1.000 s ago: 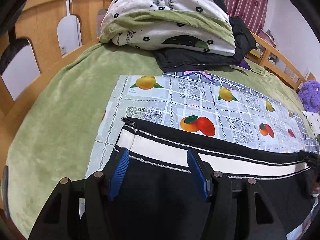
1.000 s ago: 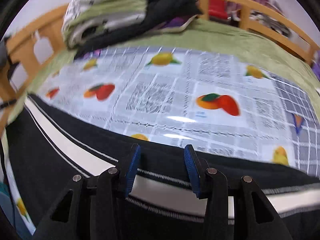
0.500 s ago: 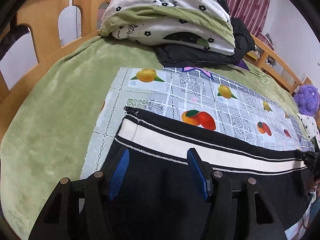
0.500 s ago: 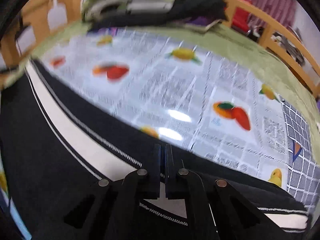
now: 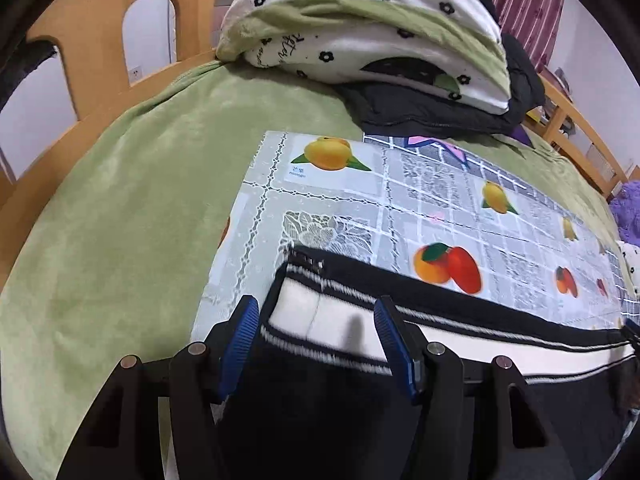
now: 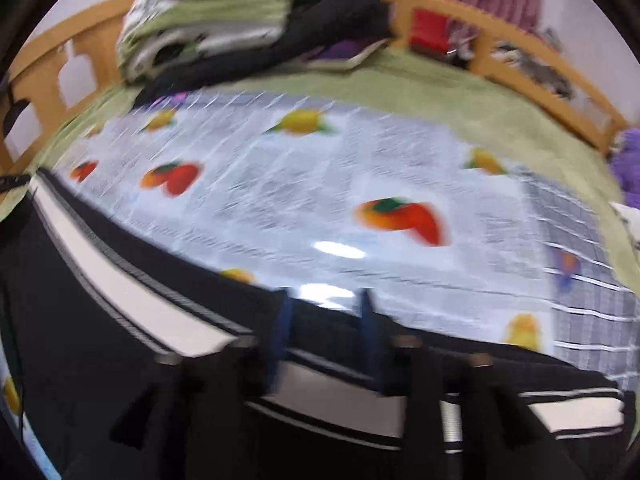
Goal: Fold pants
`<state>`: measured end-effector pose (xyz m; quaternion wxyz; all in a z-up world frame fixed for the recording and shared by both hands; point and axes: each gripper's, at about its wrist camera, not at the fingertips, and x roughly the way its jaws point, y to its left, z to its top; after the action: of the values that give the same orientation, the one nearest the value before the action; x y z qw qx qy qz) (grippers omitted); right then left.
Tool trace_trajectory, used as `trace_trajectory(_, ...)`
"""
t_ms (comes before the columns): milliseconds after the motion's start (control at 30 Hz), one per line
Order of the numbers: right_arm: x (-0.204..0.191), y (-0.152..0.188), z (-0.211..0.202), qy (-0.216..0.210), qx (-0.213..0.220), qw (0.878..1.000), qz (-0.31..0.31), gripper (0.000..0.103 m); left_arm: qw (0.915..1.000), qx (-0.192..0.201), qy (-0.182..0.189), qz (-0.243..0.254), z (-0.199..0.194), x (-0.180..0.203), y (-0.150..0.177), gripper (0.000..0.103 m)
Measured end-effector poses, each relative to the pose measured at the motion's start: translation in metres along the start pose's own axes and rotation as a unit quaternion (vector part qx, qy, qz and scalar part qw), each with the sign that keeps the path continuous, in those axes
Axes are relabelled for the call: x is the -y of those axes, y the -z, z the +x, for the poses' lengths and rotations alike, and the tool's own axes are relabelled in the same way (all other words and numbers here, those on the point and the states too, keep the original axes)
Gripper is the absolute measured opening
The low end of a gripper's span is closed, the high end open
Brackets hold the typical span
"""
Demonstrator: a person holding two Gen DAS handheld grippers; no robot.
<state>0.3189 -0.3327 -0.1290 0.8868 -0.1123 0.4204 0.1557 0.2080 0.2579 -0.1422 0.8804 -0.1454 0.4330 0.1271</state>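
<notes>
1. Where the pants [image 5: 400, 400] lie flat on the fruit-print mat [image 5: 400, 200] over the bed [image 5: 120, 240], we see the white side stripe [image 5: 480, 344] running L-R.
2. Left gripper [image 5: 316, 336]: fingers spread wide, straddling the striped hem end; nothing gripped.
3. Right gripper [image 6: 324, 332]: view blurred, but blue fingers appear parted over the far edge of the pants; no grip evident.
4. Step, as we judge: pre-grasp for a fold. Next: both must close on the edge w/ equal bite, then lift together.

R claw [image 6: 324, 332] open over blurred pants [image 6: 120, 292] on fruit-print cloth [image 6: 360, 184].
</notes>
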Motion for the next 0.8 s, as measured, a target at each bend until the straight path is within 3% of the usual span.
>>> trace_trajectory(133, 0.038, 0.01, 0.011, -0.008, -0.044, 0.999, 0.03, 0.053, 0.9997, -0.011, -0.016, -0.012, 0.023, 0.0, -0.009, 0.057)
trace_trajectory(167, 0.042, 0.015, 0.015, -0.011, -0.051, 0.998, 0.029, 0.053, 0.9997, -0.017, -0.005, -0.017, 0.029, 0.0, -0.009, 0.035)
trace_trajectory(200, 0.043, 0.019, 0.019, -0.013, -0.053, 0.998, 0.025, 0.053, 0.9996, -0.027, -0.002, -0.008, 0.035, 0.002, -0.009, 0.024)
trace_trajectory(233, 0.042, 0.022, 0.025, -0.009, -0.055, 0.998, 0.016, 0.047, 0.9995, -0.03, -0.008, 0.009, 0.037, 0.006, -0.009, 0.023)
trace_trajectory(300, 0.036, 0.026, 0.031, -0.011, -0.052, 0.999, -0.002, 0.009, 0.9995, -0.01, -0.014, 0.025, 0.029, 0.009, -0.009, 0.02)
trace_trajectory(367, 0.028, 0.022, 0.025, -0.003, -0.037, 0.999, -0.016, 0.006, 0.9997, 0.012, -0.007, 0.021, 0.015, 0.005, -0.01, 0.02)
trace_trajectory(433, 0.025, 0.021, 0.019, 0.008, -0.01, 1.0, -0.016, 0.005, 0.9998, 0.011, -0.006, 0.015, 0.017, 0.002, -0.011, 0.02)
trace_trajectory(533, 0.031, 0.027, 0.035, 0.003, -0.018, 1.0, 0.011, 0.006, 0.9994, -0.02, -0.024, 0.013, 0.039, 0.004, -0.004, 0.021)
trace_trajectory(700, 0.039, 0.019, 0.022, 0.009, -0.018, 0.999, 0.03, 0.012, 0.9988, -0.018, -0.043, 0.017, 0.027, 0.008, -0.008, 0.032)
trace_trajectory(733, 0.043, 0.018, 0.015, 0.021, -0.009, 0.999, 0.029, 0.019, 0.9987, -0.019, -0.044, 0.017, 0.024, 0.007, -0.007, 0.032)
trace_trajectory(767, 0.049, 0.019, 0.004, 0.034, 0.009, 0.999, 0.032, 0.037, 0.9987, -0.017, -0.045, 0.019, 0.02, 0.007, -0.006, 0.032)
trace_trajectory(800, 0.058, 0.021, -0.006, 0.041, 0.021, 0.998, 0.04, 0.045, 0.9987, -0.013, -0.044, 0.021, 0.015, 0.006, -0.004, 0.032)
